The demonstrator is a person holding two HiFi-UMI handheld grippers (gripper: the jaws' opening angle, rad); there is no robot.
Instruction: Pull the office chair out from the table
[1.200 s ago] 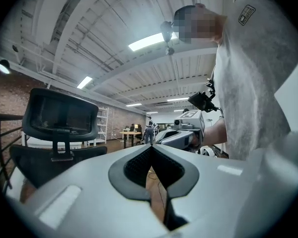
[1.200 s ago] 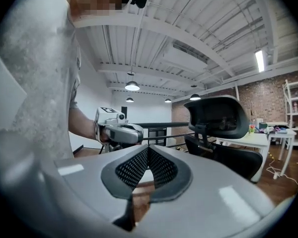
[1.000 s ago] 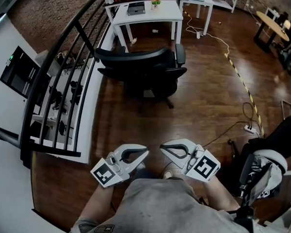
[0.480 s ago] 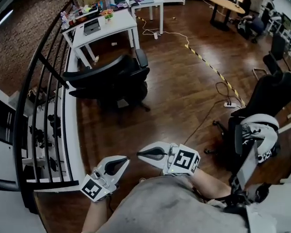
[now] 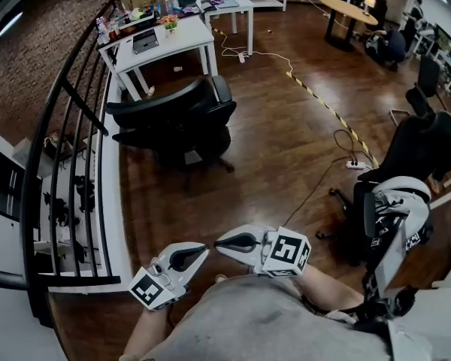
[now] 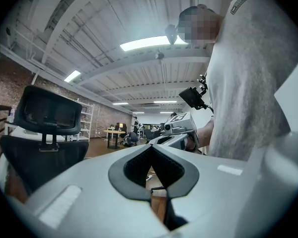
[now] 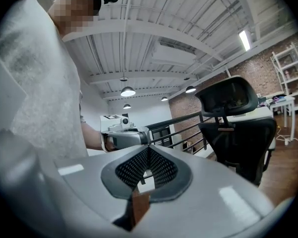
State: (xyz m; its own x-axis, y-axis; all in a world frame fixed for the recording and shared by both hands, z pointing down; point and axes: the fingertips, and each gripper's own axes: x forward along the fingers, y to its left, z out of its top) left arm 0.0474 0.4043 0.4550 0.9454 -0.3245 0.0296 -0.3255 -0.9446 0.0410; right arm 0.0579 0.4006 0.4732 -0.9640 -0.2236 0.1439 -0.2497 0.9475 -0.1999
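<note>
Head view puts the office chair point(image 5: 173, 122) in the upper left of the frame, its backrest turned toward the person. It stands just below the white table point(image 5: 182, 37) and close beside the black railing point(image 5: 60, 134) at its left. Both tongs sit low in the frame near the person's body, well apart from the chair. The left gripper point(image 5: 201, 250) and the right gripper point(image 5: 219, 241) each have their jaws together on nothing, tips almost facing one another. Closed like this, they would probably have to open before either could take the backrest, and a shallow bite on that curved rim might slip off. The chair looks to be on castors, so an uneven pull could swing it into the railing or knock an armrest against a table leg. That could jolt the laptop point(image 5: 144, 42) and the flowers point(image 5: 166, 22) on top. The bare wood floor between person and chair appears free. Right of centre, however, a thin cable point(image 5: 316, 190) runs to a power strip point(image 5: 355, 164), and a yellow-black strip point(image 5: 327, 105) runs diagonally above it. Wheels dragged that way could snag. A second dark chair point(image 5: 421, 145) and a black-and-white object point(image 5: 395, 209) crowd the right edge, limiting room to step back.
</note>
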